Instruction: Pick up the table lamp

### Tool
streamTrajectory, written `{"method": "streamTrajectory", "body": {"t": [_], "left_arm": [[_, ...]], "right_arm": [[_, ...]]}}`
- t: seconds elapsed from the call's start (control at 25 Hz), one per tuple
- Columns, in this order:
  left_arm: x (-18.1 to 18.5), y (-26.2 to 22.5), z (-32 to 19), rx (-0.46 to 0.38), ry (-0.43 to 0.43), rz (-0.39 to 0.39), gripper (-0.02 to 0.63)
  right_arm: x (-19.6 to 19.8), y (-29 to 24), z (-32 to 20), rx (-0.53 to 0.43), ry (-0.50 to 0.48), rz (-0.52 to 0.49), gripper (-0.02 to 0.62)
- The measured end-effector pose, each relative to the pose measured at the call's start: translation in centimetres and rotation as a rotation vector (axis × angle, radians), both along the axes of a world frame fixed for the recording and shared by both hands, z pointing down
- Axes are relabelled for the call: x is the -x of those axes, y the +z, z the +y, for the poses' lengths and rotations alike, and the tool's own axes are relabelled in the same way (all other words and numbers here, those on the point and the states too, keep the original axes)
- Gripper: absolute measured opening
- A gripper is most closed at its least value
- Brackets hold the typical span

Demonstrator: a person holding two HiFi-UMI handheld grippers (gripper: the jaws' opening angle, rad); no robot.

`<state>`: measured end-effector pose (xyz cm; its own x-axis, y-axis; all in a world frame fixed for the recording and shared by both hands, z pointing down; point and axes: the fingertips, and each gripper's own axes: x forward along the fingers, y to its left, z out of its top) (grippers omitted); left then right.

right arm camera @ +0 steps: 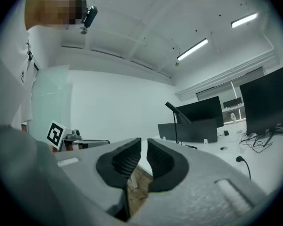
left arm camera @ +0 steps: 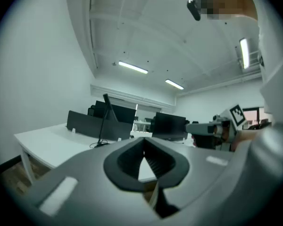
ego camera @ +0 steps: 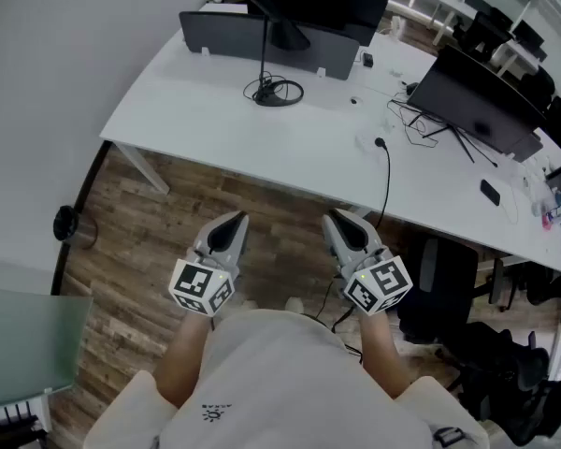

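Observation:
The table lamp [ego camera: 265, 59] is black, with a thin upright stem and a ring base wrapped by its cord, standing at the far side of the white desk [ego camera: 262, 148]. It also shows far off as the lamp [left arm camera: 103, 126] in the left gripper view and the lamp [right arm camera: 175, 126] in the right gripper view. My left gripper [ego camera: 232, 224] and right gripper [ego camera: 337, 221] hang side by side close to my body, over the wood floor short of the desk's near edge. Both point level toward the desk. Each has its jaws together with nothing between them.
A dark divider panel [ego camera: 262, 36] and monitors [ego camera: 477, 101] stand behind and right of the lamp. Loose cables and a plug [ego camera: 381, 143] lie mid-desk, a phone [ego camera: 489, 192] farther right. Black chairs [ego camera: 449, 288] sit at my right, a black round object [ego camera: 67, 223] on the floor left.

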<state>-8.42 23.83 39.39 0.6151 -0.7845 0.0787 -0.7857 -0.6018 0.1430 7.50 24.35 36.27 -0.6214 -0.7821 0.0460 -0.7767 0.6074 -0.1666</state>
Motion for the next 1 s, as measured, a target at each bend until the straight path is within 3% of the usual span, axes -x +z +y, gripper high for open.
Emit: {"method": "streamTrajectory", "body": {"t": [0.28,0.52,1.0], "left_arm": [[-0.5,0.1,-0.7,-0.005,-0.015,-0.003,-0.009],[-1.0,0.2,-1.1,0.005,-0.025,0.008,-0.011],[-3.3,0.5,-0.9,0.018,-0.059,0.018,-0.011]], "right_arm": [[-1.1,0.4,-0.5,0.003,0.008,-0.008,0.040],[-1.9,0.2,-0.4,0.020,-0.021,-0.076,0.040],[-4.1,0.9,-0.5,0.025,-0.067,-0.069,0.041]]}}
